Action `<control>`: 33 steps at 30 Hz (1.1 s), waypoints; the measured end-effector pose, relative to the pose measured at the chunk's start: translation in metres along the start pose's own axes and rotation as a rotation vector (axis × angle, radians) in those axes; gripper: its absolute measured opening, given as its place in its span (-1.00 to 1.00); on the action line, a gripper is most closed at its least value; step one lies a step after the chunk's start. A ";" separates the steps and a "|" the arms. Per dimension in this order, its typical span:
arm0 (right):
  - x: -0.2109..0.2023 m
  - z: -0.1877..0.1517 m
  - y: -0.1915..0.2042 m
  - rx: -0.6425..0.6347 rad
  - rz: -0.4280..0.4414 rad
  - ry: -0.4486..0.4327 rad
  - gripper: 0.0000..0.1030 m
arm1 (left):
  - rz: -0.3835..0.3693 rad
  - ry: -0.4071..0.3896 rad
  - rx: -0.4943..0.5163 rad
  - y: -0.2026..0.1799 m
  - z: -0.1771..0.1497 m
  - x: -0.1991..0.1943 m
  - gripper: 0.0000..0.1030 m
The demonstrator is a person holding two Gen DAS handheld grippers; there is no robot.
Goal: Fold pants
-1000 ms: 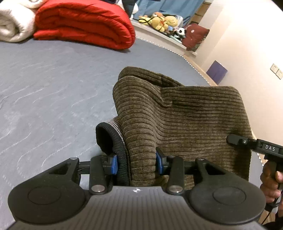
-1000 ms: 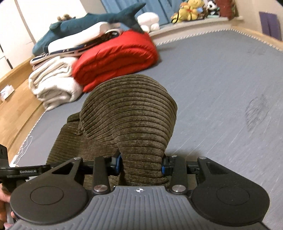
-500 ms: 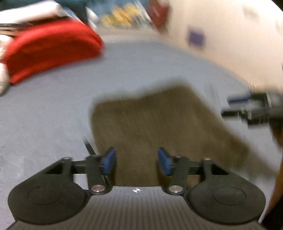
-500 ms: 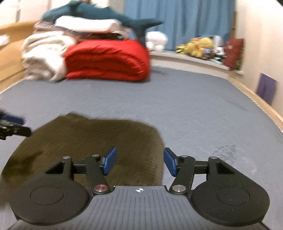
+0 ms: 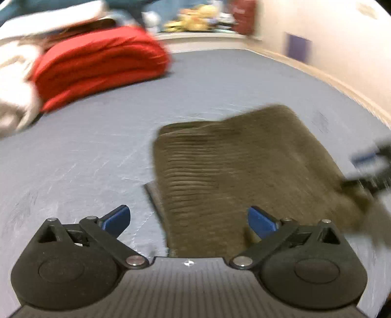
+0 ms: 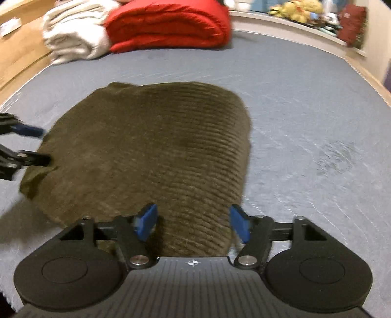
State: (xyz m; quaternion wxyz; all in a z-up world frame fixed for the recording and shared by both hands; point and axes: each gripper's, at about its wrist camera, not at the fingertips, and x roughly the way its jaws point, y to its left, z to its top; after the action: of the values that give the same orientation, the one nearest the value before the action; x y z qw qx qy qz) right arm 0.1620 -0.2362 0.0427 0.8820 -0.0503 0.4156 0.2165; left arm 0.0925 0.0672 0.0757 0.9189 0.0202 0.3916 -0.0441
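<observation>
A grey-blue bed sheet (image 6: 305, 102) covered the wide surface, with a folded red duvet (image 6: 168, 24) and a cream blanket (image 6: 73, 31) side by side at its far end. Behind them ran a pale ledge (image 6: 288, 23) holding yellow plush toys (image 6: 297, 8) and a dark red cushion (image 6: 352, 22). A cream wall (image 5: 330, 31) stood on the right and wooden furniture (image 6: 17, 46) on the left.

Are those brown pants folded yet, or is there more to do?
Mostly folded, it seems: the pants lie doubled in a compact bundle on the bed. Nothing is in hand; the left tool and right tool are both open. What may be left is another fold or some smoothing, though blur hides the details.
</observation>
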 end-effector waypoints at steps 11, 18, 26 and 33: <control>0.032 -0.015 -0.034 0.364 0.173 0.093 0.07 | -0.167 0.216 -0.154 0.013 -0.009 0.042 0.63; 0.016 -0.003 -0.036 0.356 0.112 -0.030 -0.42 | -0.191 0.209 -0.110 0.008 -0.005 0.023 0.31; 0.013 0.004 -0.012 0.068 -0.116 -0.090 -0.29 | -0.014 0.137 0.090 -0.011 -0.004 0.015 0.86; -0.003 0.002 0.004 -0.027 -0.001 -0.084 0.46 | 0.015 0.131 0.234 -0.025 -0.013 0.019 0.88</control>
State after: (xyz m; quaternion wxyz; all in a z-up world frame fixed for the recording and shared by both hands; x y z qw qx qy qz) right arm 0.1598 -0.2336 0.0463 0.8979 -0.0531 0.3754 0.2237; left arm 0.0937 0.0423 0.0530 0.8830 0.1329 0.4428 -0.0810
